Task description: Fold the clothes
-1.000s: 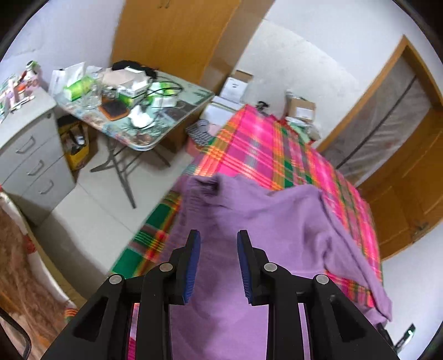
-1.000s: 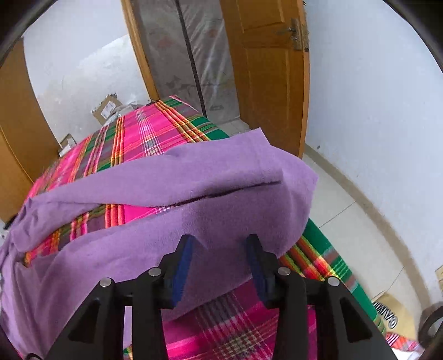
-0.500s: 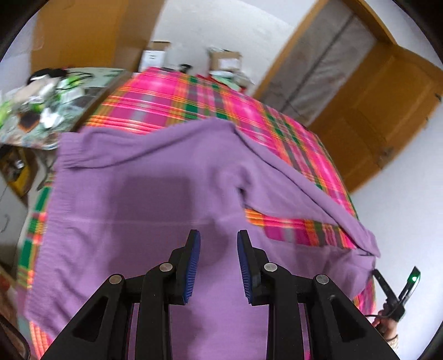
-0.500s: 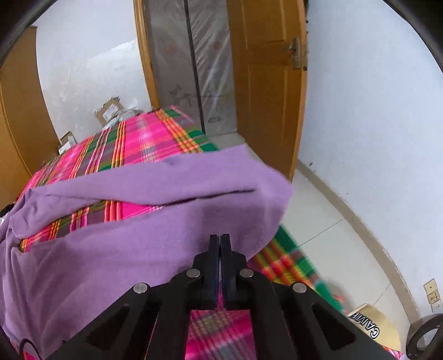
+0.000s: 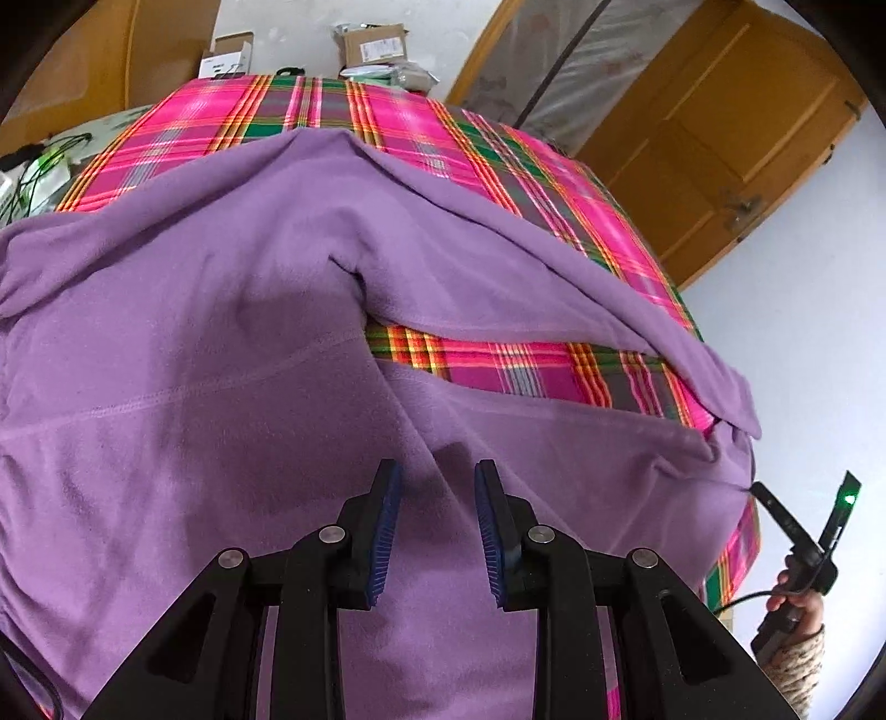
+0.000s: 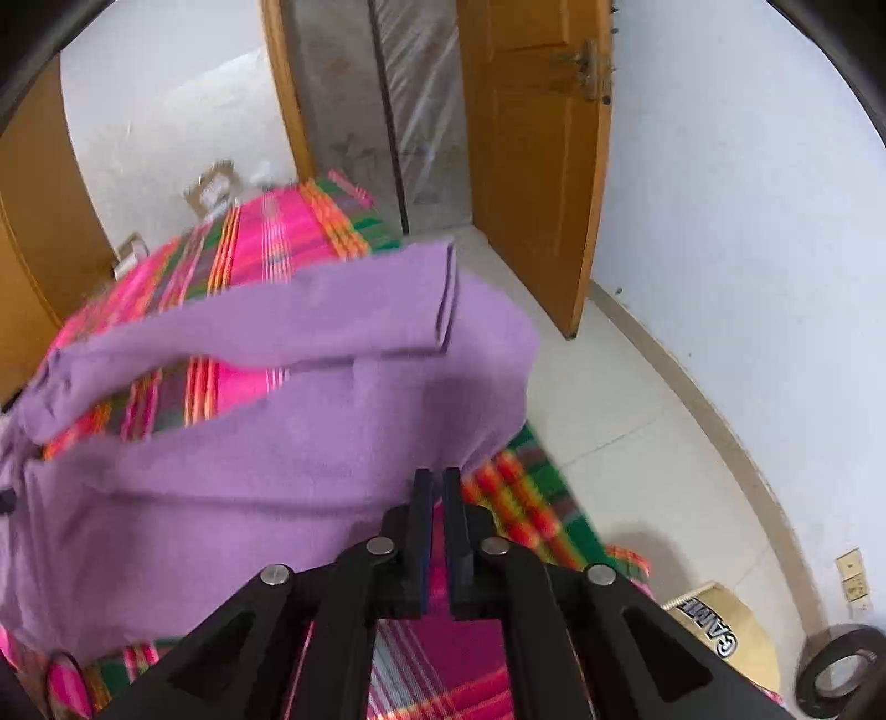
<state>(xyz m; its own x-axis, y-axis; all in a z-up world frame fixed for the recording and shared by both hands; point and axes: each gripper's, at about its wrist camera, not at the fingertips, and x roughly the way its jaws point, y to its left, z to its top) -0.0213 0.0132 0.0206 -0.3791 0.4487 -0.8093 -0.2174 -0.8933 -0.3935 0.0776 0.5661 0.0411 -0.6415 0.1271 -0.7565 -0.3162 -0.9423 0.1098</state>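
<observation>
Room: white walls, pale tiled floor, orange wooden door (image 6: pixel 531 166) at the right, cardboard boxes (image 5: pixel 376 44) against the far wall. Carrying surface: a bed under a pink, green and orange plaid cover (image 5: pixel 387 127). Item one, at the left: left gripper (image 5: pixel 437 515), jaws apart with nothing between them, poised over the middle of the garment near the bed's near edge, probably ready to pin or pinch the cloth for a fold. Item two, the task's thing: a purple fleece sweater (image 5: pixel 221 332), spread across the near half of the bed, one sleeve (image 5: pixel 526 266) stretched toward the right edge with a strip of plaid showing between it and the body, laid flat presumably so it could be folded. Item three, at the right: right gripper (image 6: pixel 437 498), its jaws having just parted very slightly from fully together, almost closed at the sweater's right-hand edge by the bed's corner; whether the pads (image 6: pixel 423 498) pinched any fleece could not be told, the frame being blurred. A person's hand (image 5: pixel 797 603) held this gripper. Writing: a tan object (image 6: pixel 714 626) on the floor bore upside-down letters, possibly "GAME"; box labels illegible.
</observation>
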